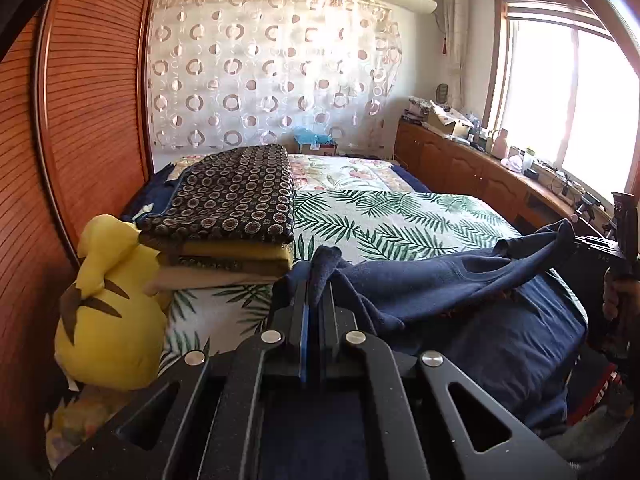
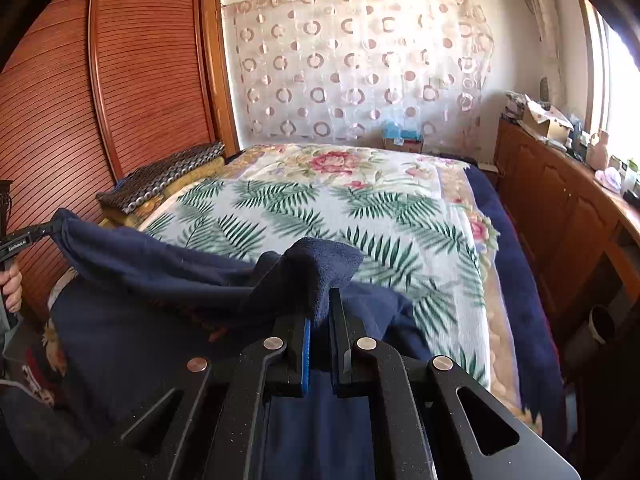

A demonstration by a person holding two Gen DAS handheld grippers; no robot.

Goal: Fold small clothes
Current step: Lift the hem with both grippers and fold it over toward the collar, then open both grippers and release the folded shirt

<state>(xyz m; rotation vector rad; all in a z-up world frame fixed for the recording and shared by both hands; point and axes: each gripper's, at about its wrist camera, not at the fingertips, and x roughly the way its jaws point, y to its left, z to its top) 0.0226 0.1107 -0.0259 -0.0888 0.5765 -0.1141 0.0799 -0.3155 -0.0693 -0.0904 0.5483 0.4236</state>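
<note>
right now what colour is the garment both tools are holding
Dark navy blue garment, plain as far as shows; clearest in the right wrist view.

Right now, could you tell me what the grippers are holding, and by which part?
Both hold the navy garment: left gripper and right gripper each pinch an upper corner.

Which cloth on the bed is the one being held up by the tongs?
The plain dark blue garment. Both tongs pinch it, one at each end, so it hangs between them. The leafy bedspread lies flat, and the circle-patterned blanket sits folded on a pile.
</note>
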